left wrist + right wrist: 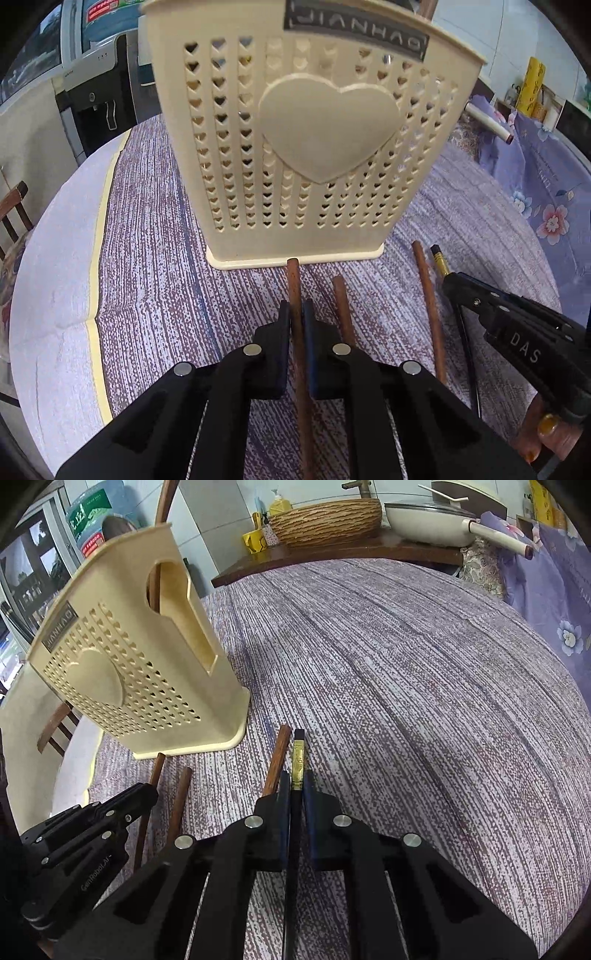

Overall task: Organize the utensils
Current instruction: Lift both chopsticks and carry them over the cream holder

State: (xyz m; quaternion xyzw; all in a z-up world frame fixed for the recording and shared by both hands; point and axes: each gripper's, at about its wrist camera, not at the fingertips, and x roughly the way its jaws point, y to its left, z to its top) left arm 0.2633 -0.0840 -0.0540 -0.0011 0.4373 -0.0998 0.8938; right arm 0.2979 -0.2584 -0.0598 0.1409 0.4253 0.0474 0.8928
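Brown chopstick [295,295] pinched in left gripper [296,314], tip at cream holder [295,147] base | right gripper [297,786] clamps black chopstick [298,753] | advice: lift steeply, clear rim.

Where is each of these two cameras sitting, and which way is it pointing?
Left wrist: sits on the left tool, looking along its fingers at the cream holder; the tool grips a brown chopstick, and the right tool shows.
Right wrist: sits on the right tool, facing across the table; it grips a black chopstick, and the left tool shows.
Both share holder, chopsticks, tablecloth.
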